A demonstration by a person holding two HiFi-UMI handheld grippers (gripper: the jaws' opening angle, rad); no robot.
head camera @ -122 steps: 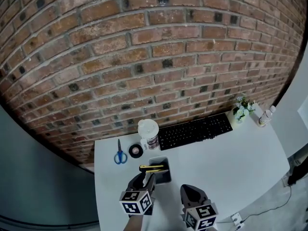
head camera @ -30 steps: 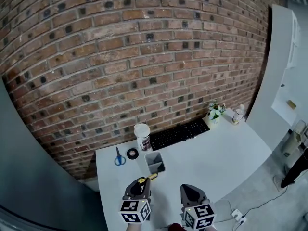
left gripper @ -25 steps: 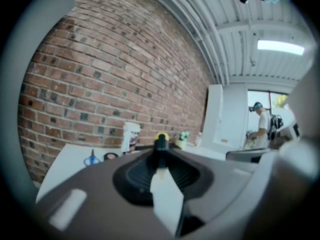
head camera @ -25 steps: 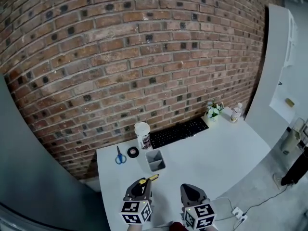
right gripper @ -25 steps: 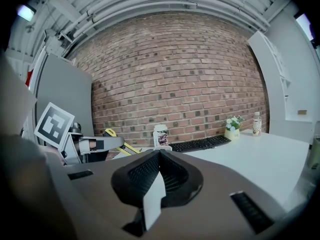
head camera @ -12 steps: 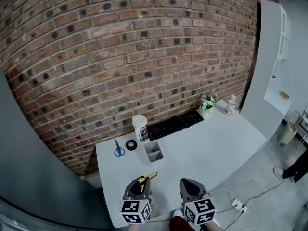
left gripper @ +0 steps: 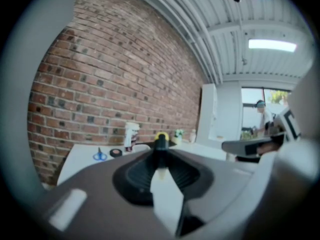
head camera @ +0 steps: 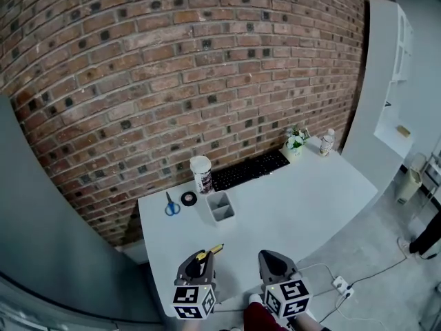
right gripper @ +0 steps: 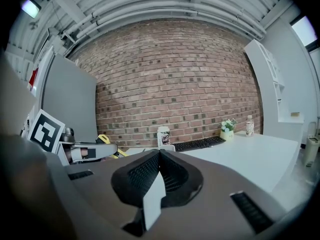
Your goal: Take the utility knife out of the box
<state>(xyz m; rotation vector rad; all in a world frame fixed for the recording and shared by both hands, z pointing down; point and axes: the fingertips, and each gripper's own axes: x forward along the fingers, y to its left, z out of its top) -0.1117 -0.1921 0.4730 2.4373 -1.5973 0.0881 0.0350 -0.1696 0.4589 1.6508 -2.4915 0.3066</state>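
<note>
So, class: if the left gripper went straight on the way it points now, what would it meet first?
Probably the grey box, the utility knife in the left gripper touching it first; the table between looks bare, though depth is unclear.

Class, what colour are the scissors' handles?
The scissors have blue handles; clearest in head view.

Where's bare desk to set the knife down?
Wide bare patch: right half of the table, between keyboard, plant and the near edge. Also bare in front of the box. Crowded: back-left corner, with scissors, tape roll, cup.
</note>
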